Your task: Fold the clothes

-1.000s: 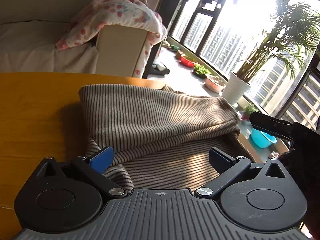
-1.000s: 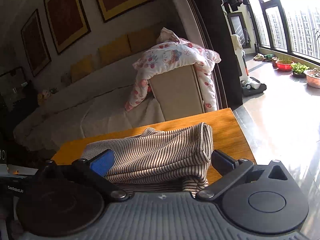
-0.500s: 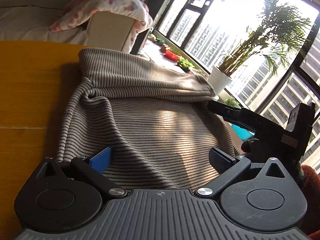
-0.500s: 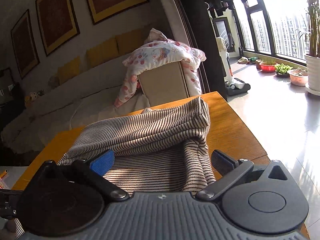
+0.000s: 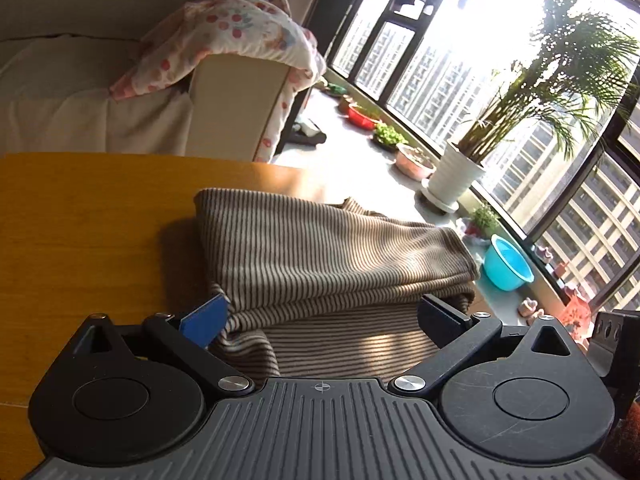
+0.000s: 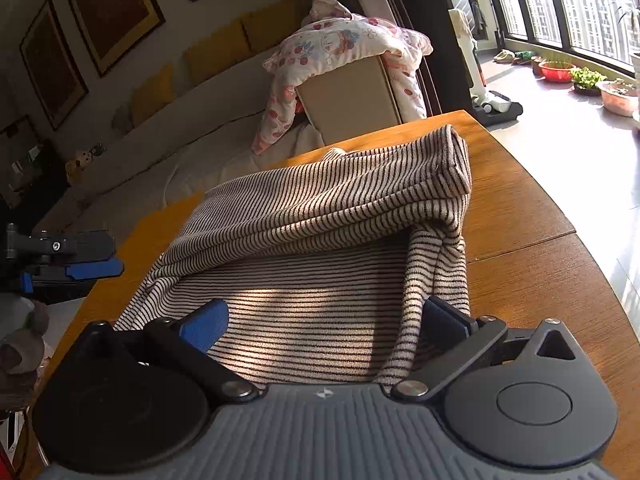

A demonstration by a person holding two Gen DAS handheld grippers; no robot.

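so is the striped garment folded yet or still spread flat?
Partly folded. The striped garment has its top portion doubled back in stacked layers over a flat bottom layer on the wooden table; its near part remains uncovered.

Wooden table (image 5: pixel 88 216), seam across its top in right view. Beige sofa (image 6: pixel 224 120) behind, floral quilt (image 6: pixel 344 48) draped over its arm. Framed pictures (image 6: pixel 108 12) on wall. Potted palm (image 5: pixel 560 92) in white pot by windows (image 5: pixel 440 76); blue basin (image 5: pixel 506 264), red bowl (image 5: pixel 362 115) along sill.
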